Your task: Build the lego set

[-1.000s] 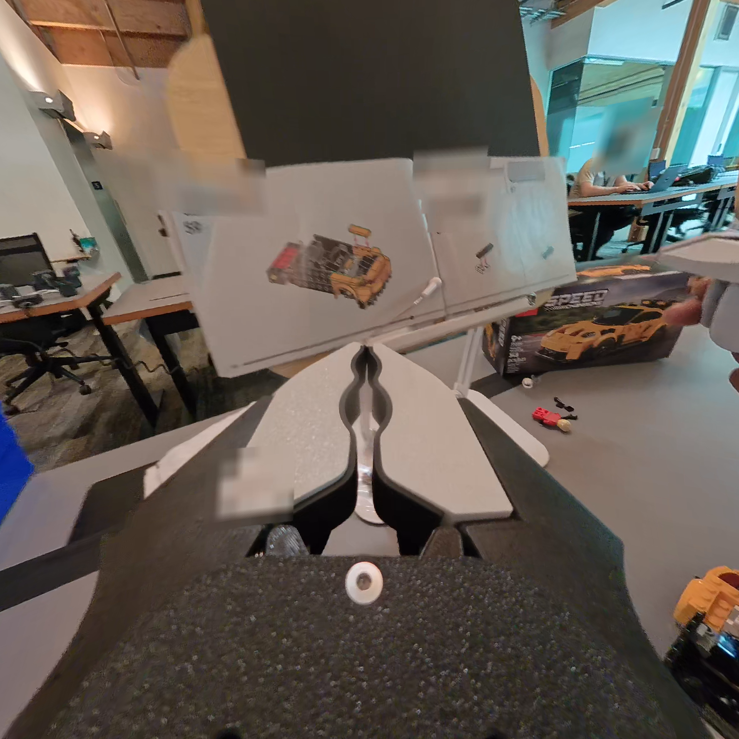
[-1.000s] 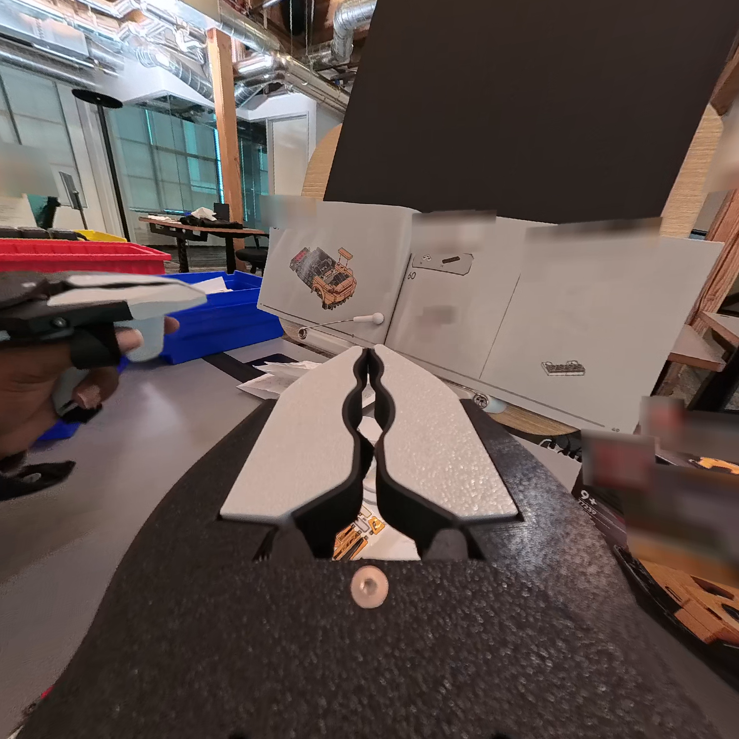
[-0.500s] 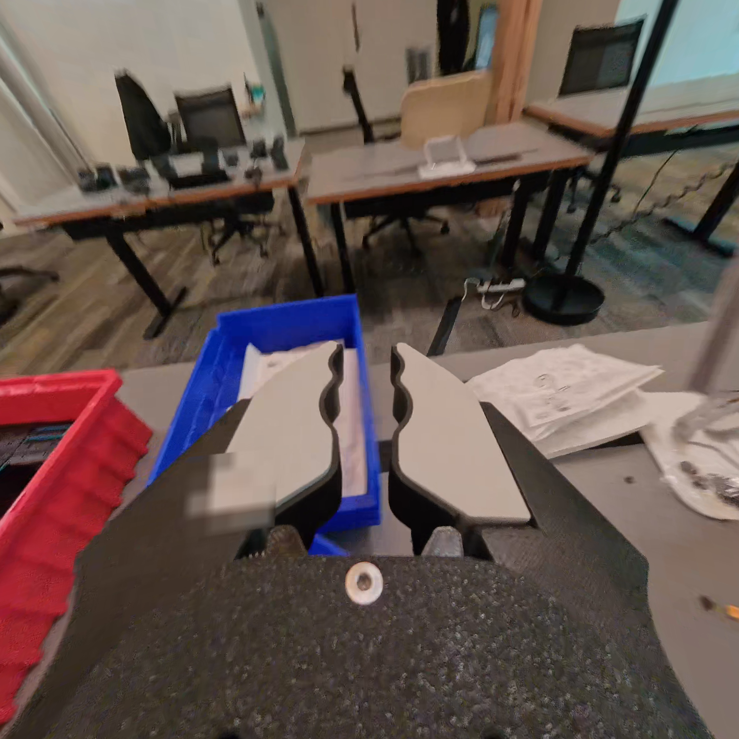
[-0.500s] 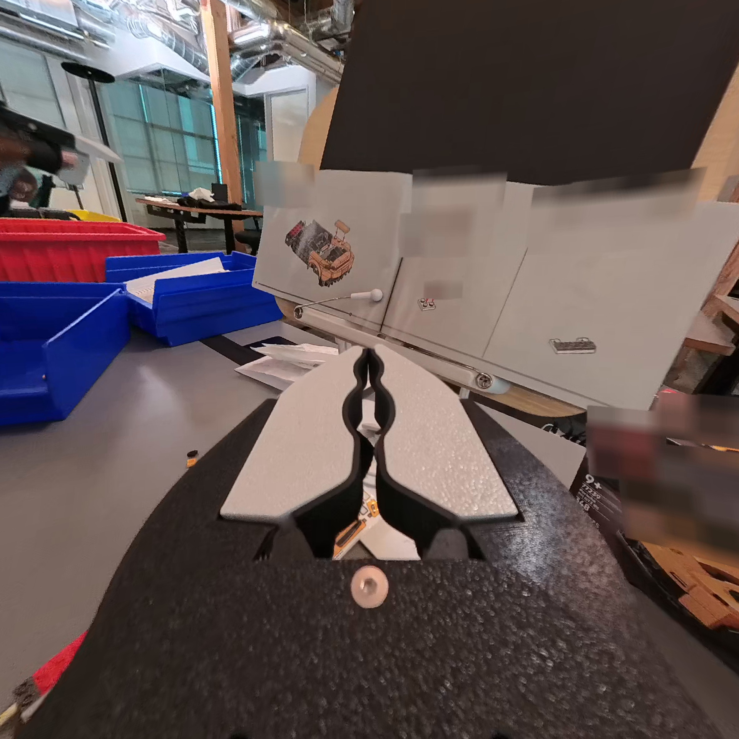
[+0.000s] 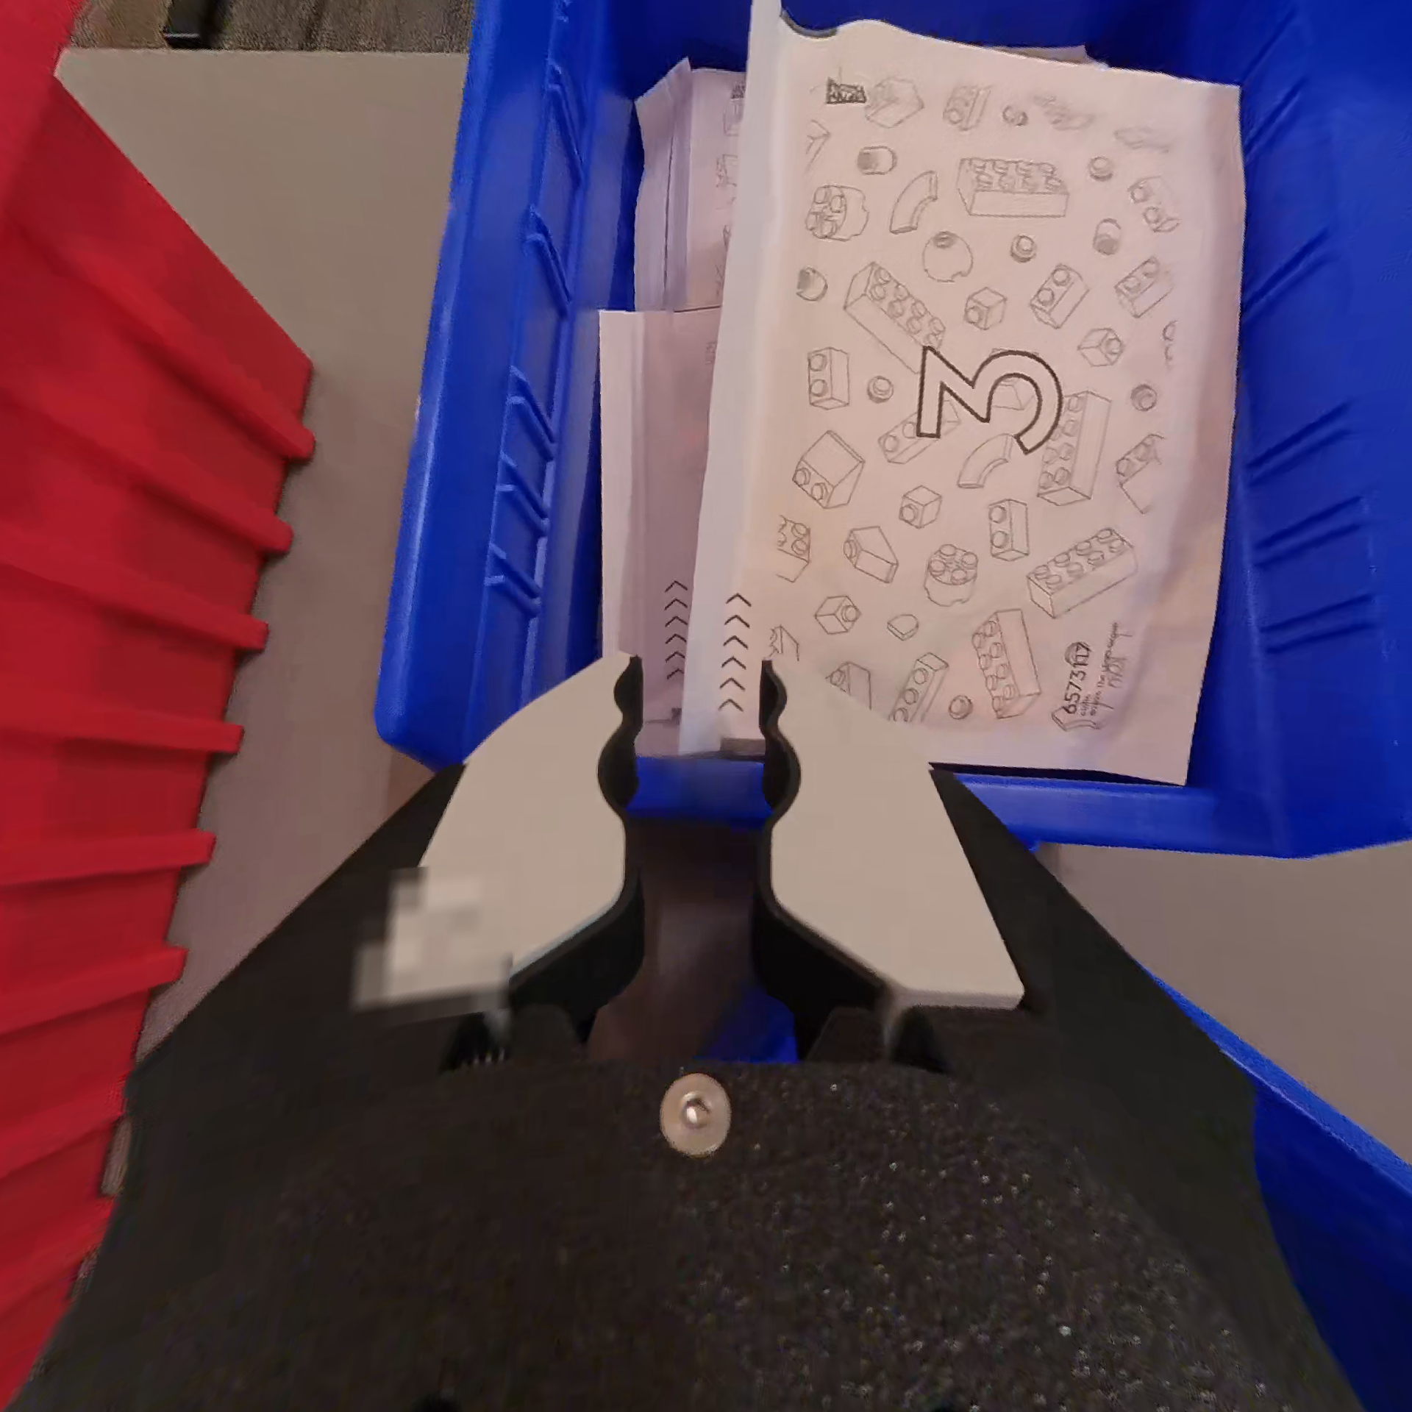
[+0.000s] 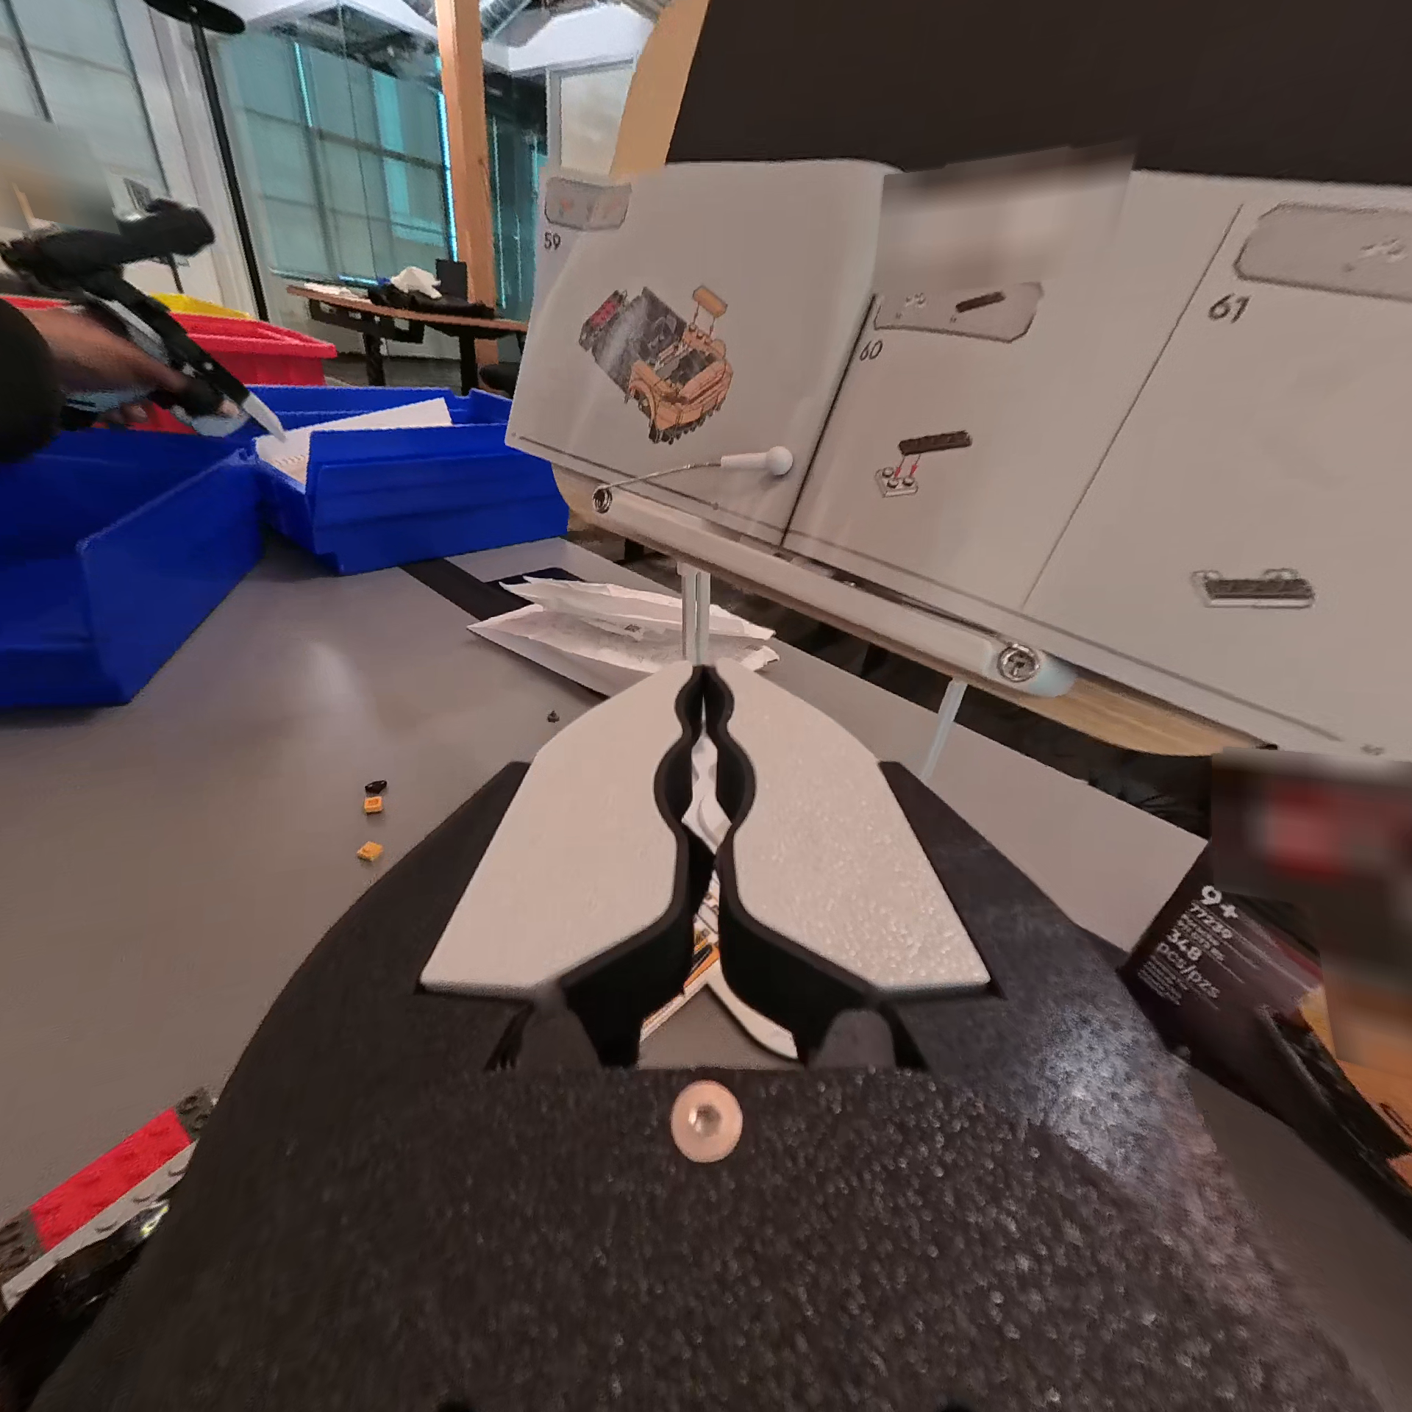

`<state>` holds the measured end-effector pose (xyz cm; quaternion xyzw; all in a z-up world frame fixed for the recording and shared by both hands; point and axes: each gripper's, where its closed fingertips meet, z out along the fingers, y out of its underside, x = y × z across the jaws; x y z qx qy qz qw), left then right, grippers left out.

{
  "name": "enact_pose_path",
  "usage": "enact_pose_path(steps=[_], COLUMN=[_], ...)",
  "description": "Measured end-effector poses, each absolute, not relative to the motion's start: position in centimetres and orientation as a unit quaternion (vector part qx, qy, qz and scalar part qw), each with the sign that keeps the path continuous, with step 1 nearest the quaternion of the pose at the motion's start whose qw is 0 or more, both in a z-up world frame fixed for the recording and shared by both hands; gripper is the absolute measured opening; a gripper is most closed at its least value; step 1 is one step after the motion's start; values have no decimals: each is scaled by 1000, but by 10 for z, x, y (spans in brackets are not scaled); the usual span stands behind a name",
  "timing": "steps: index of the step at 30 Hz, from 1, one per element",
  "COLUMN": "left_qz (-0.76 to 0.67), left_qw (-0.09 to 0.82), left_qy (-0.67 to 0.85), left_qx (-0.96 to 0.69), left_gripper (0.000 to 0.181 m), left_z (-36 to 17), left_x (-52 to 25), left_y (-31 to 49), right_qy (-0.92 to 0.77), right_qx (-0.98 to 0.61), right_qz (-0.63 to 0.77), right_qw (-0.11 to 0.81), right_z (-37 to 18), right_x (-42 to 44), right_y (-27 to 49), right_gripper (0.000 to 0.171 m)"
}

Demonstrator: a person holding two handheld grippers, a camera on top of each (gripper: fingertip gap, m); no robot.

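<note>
My left gripper [image 5: 697, 666] is open over the near rim of a blue bin [image 5: 489, 428]. Its fingertips sit at the near edge of a white numbered paper parts bag [image 5: 963, 428] that lies in the bin on other white bags [image 5: 649, 489]. In the right wrist view the left gripper [image 6: 260, 416] shows far left, reaching into that blue bin [image 6: 428, 489]. My right gripper [image 6: 704, 672] is shut and empty above the grey table, facing the open instruction booklet [image 6: 955, 397] on its stand. A red and black lego build [image 6: 99, 1192] shows at the lower left edge.
A red bin [image 5: 114, 611] stands left of the blue one. A second blue bin [image 6: 114, 581], loose white paper bags [image 6: 619, 626], small loose pieces [image 6: 370, 850] and the set's box [image 6: 1253, 993] lie on the table around the stand. One gripper's finger ends stand about 65 centimetres off the other's.
My left gripper swung left away from the booklet, opened, and came down over the blue bin with the paper bags. My right gripper stayed shut and moved a little closer to the booklet.
</note>
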<state>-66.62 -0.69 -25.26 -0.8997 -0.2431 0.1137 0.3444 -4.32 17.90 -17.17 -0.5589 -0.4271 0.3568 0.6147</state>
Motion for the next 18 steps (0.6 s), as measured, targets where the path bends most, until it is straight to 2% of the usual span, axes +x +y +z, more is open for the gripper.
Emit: enact_pose_path(steps=[7, 9, 13, 18], left_qz=[130, 167, 194, 166], left_qw=[323, 354, 410, 326], left_qy=[-229, -210, -113, 18], left_qx=[-909, -896, -884, -931], left_gripper=[19, 24, 19, 15], left_z=[-258, -242, -196, -195], left_x=[-668, -667, -628, -557], left_y=[-8, -5, 0, -24], right_qy=[-435, -437, -433, -427], right_qx=[-569, -566, -564, -566], right_qz=[359, 356, 356, 362], right_qw=[599, 601, 606, 605], right_z=[-184, -183, -179, -177], right_x=[-49, -49, -46, -43], right_y=[177, 176, 177, 180], right_gripper=[0, 0, 0, 0])
